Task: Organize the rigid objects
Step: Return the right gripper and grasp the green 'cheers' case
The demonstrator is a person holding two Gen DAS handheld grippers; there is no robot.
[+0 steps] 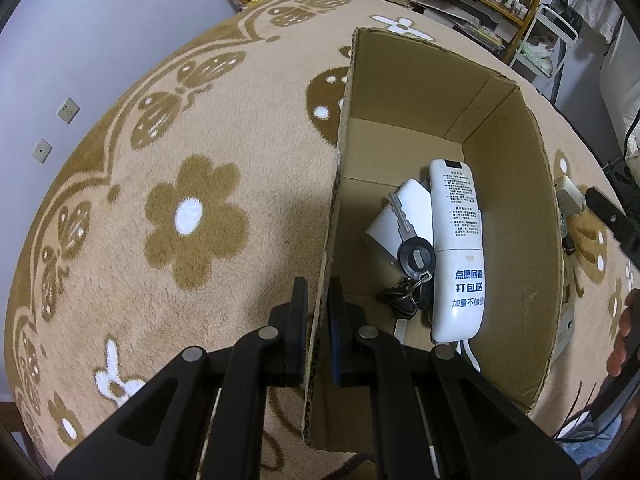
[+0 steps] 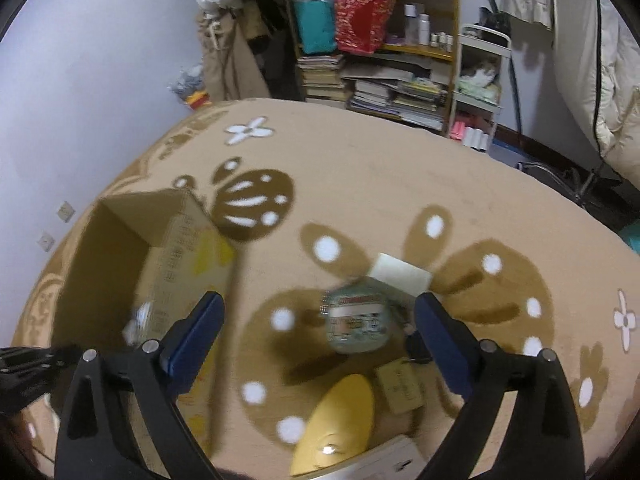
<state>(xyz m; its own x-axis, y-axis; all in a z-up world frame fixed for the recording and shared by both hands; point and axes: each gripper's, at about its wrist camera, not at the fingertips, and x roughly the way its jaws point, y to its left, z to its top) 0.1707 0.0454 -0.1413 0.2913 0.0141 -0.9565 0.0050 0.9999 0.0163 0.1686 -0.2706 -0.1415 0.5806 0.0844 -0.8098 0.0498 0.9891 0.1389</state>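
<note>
An open cardboard box (image 1: 516, 216) stands on the flowered carpet. My left gripper (image 1: 318, 292) is shut on the box's near left wall, one finger on each side. Inside lie a white remote (image 1: 456, 240), a key bunch (image 1: 414, 258) and a white card (image 1: 404, 212). In the right wrist view the box (image 2: 176, 252) is at the left. My right gripper (image 2: 320, 312) is open and empty above a small round tin (image 2: 358, 322). Around the tin lie a white pad (image 2: 402, 274), a yellow object (image 2: 340, 420), a tan tag (image 2: 400, 386) and a dark key (image 2: 416, 346).
A shelf (image 2: 380, 36) with books, bags and bottles stands beyond the carpet, with a white cart (image 2: 480, 76) beside it. A white adapter (image 1: 568, 196) and a black device (image 1: 608, 212) lie right of the box. A white flat item (image 2: 380, 460) lies near the bottom edge.
</note>
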